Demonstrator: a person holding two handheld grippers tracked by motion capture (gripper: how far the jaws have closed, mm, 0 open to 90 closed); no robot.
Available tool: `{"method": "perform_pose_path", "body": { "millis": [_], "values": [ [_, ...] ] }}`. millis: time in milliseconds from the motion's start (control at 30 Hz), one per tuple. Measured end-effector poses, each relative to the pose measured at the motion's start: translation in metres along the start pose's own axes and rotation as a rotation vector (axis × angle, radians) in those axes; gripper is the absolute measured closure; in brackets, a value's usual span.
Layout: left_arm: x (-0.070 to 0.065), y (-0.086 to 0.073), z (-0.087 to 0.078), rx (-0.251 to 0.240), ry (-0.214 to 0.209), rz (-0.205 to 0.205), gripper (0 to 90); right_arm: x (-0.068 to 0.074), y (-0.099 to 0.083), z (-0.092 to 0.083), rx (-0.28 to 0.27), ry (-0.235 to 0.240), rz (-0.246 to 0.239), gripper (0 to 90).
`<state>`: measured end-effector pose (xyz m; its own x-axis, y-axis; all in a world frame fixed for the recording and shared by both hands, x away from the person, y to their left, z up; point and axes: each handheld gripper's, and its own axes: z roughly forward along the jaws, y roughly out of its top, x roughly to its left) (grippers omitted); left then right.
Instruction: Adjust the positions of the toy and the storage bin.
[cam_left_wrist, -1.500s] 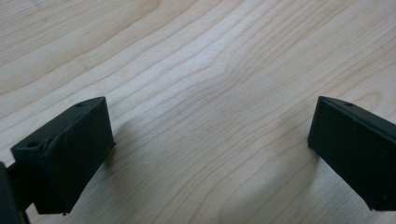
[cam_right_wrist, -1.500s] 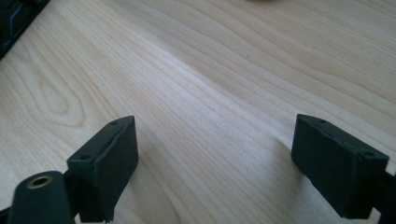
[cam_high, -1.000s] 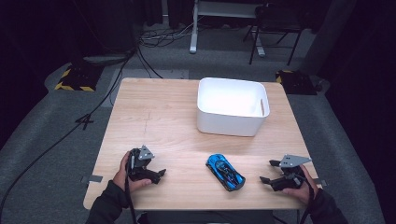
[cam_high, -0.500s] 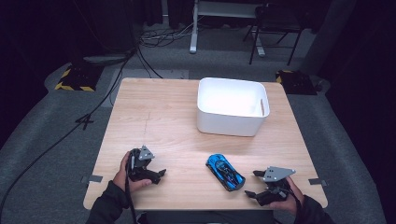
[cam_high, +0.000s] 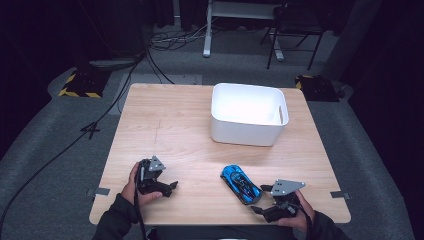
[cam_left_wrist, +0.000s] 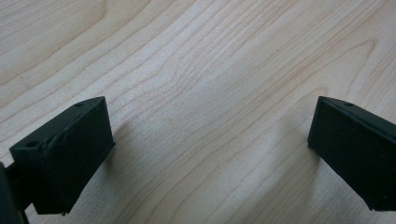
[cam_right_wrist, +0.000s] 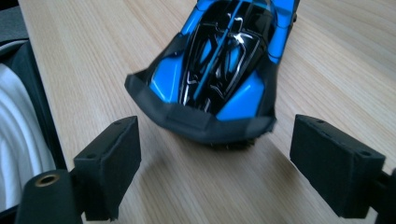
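Observation:
A blue and black toy car (cam_high: 241, 183) lies on the wooden table (cam_high: 175, 130) near its front edge, right of centre. My right gripper (cam_high: 260, 199) is just behind the car's near end, pointing left at it. In the right gripper view the car (cam_right_wrist: 219, 60) sits straight ahead and the gripper (cam_right_wrist: 219, 172) is open, its two jaws wider apart than the car's end and a little short of it. My left gripper (cam_high: 170, 189) rests at the front left, open over bare wood (cam_left_wrist: 210, 93), nothing between its jaws.
A white rectangular bin (cam_high: 248, 114) stands at the back right of the table, open side up. Cables and a chair are on the dark floor beyond. The table's front edge (cam_right_wrist: 28, 51) runs close to my right gripper.
My right gripper has moved left from the table's right edge to the near end of the car. The left gripper and the car have not moved.

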<state>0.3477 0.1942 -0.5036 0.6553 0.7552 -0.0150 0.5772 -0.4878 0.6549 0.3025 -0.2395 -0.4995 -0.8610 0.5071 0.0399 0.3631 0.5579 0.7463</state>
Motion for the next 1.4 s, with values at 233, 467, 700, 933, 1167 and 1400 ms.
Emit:
{"method": "perform_pose_path", "body": {
  "millis": [233,467,700,933,1167,1400],
  "values": [
    [0.000,0.000,0.000,-0.001,0.001,-0.002,0.4,0.012,0.011,0.012,-0.014,-0.042,0.012,15.2],
    [-0.001,0.000,0.000,0.000,0.001,0.000,0.6,0.013,0.020,0.029,0.015,-0.093,0.046,14.7],
    [-0.001,0.000,0.000,0.001,-0.001,-0.005,0.6,0.012,0.024,0.033,0.020,-0.111,0.022,17.2],
    [-0.001,0.000,0.000,0.000,0.001,-0.002,0.6,0.003,0.022,0.028,0.002,-0.134,-0.013,22.7],
    [-0.001,0.000,0.000,0.001,0.001,-0.004,0.6,-0.008,0.017,0.020,0.006,-0.109,-0.005,24.3],
    [-0.002,0.000,0.000,0.002,-0.002,-0.009,0.6,-0.018,0.009,0.010,0.008,-0.100,-0.022,24.4]
  ]
}}
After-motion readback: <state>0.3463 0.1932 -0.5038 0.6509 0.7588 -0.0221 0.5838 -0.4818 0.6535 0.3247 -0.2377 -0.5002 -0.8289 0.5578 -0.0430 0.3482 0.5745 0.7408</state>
